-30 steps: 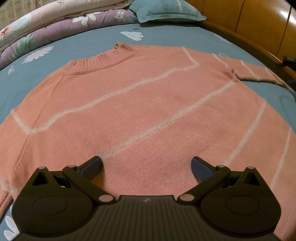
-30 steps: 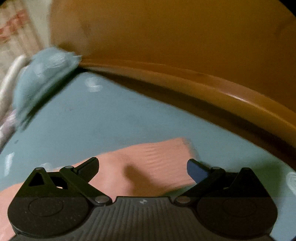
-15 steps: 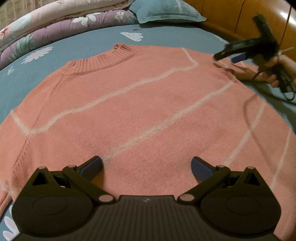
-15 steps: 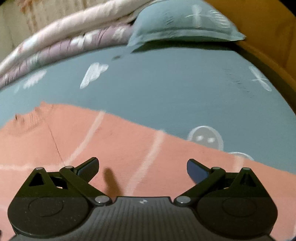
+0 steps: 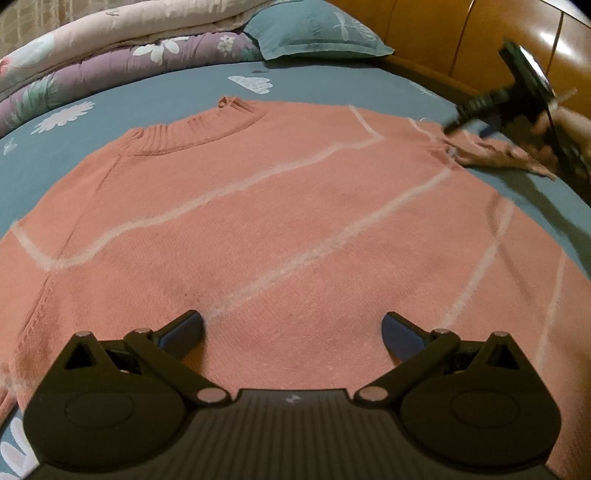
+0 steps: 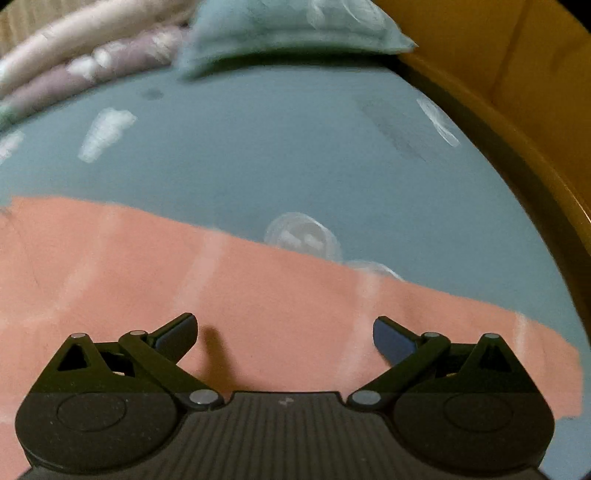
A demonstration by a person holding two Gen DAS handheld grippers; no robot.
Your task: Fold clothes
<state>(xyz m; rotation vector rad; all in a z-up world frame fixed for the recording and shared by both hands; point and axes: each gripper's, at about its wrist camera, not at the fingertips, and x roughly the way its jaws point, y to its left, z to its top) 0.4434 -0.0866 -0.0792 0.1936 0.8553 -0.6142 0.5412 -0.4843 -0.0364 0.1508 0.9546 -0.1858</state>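
Note:
A salmon-pink knit sweater (image 5: pixel 258 221) with thin white lines lies flat on the blue bedsheet, ribbed collar (image 5: pixel 192 131) toward the pillows. My left gripper (image 5: pixel 291 330) hovers open over the sweater's lower body with nothing between its fingers. In the left wrist view my right gripper (image 5: pixel 476 110) appears at the far right, held by a hand, above the bunched right sleeve (image 5: pixel 495 155). The right wrist view shows that sleeve (image 6: pixel 258 302) stretched across the sheet, with my right gripper (image 6: pixel 284 334) open just above it.
A blue pillow (image 5: pixel 317 33) and folded floral quilts (image 5: pixel 92 62) lie at the head of the bed. A wooden bed frame (image 5: pixel 461 40) runs along the right side. Blue sheet (image 6: pixel 258 147) with white prints lies beyond the sleeve.
My right gripper has shifted rightward along the sleeve and dropped closer to it. The sleeve looks bunched under it now. My left gripper has stayed still.

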